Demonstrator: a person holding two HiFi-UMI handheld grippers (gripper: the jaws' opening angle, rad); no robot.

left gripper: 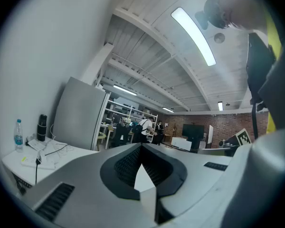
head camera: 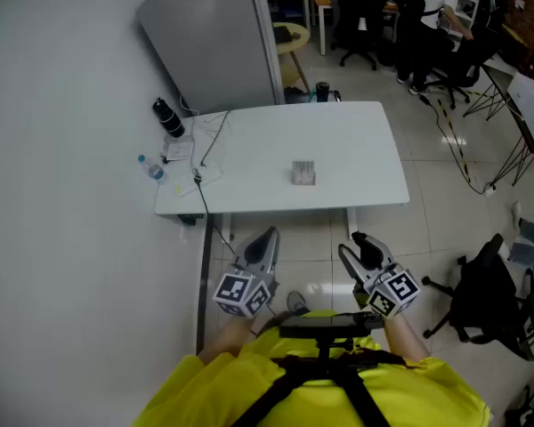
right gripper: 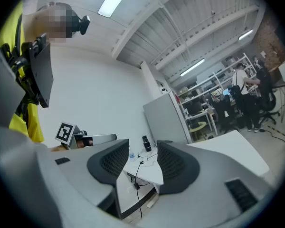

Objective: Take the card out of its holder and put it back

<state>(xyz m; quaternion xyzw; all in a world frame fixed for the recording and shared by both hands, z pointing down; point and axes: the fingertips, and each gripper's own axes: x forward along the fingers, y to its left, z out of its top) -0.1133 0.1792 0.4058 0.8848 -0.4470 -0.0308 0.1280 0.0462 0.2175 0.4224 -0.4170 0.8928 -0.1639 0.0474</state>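
Observation:
A small grey card holder (head camera: pixel 303 173) with the card in it stands near the middle of the white table (head camera: pixel 356 140); I cannot make out the card on its own. Both grippers hang close to my body, short of the table's front edge and well away from the holder. My left gripper (head camera: pixel 266 241) points toward the table; its tips meet with nothing between them (left gripper: pixel 141 148). My right gripper (head camera: pixel 360 250) has its jaws wide apart and empty (right gripper: pixel 142 158). The holder does not show in either gripper view.
On the table's left end lie a black bottle (head camera: pixel 168 116), a small water bottle (head camera: pixel 151 168), papers and a cable (head camera: pixel 209 149). A grey cabinet (head camera: pixel 218 43) stands behind the table. A black office chair (head camera: pixel 489 292) is at the right. People sit at desks far back (head camera: pixel 427 7).

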